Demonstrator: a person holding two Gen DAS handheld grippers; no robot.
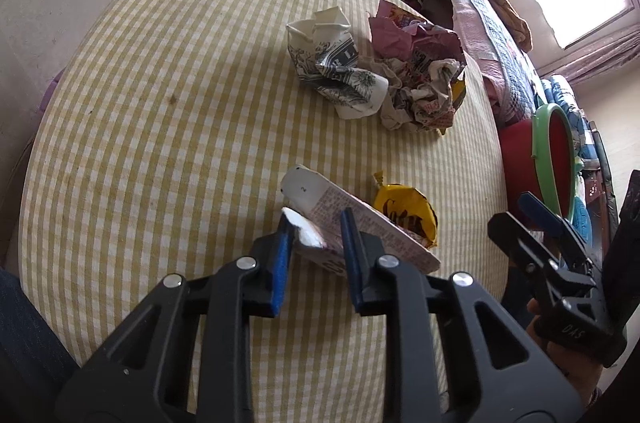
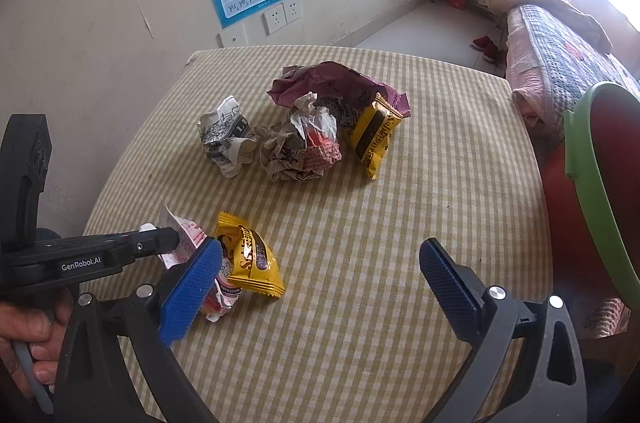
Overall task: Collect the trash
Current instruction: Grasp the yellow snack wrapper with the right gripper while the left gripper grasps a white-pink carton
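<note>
Left wrist view: your left tool pinches the white wrapper, long axis running near-right, while your right tool, spread, waits nearer the red bin.

On the yellow checked counter, a heap of crumpled wrappers lies behind a small yellow snack packet; a red green-rimmed bin stands right.

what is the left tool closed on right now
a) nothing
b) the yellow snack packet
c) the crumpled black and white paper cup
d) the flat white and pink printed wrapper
d: the left tool has its blue pads pinching the flat white and pink printed wrapper, while the yellow snack packet lies beside it on the checked tablecloth.
</note>
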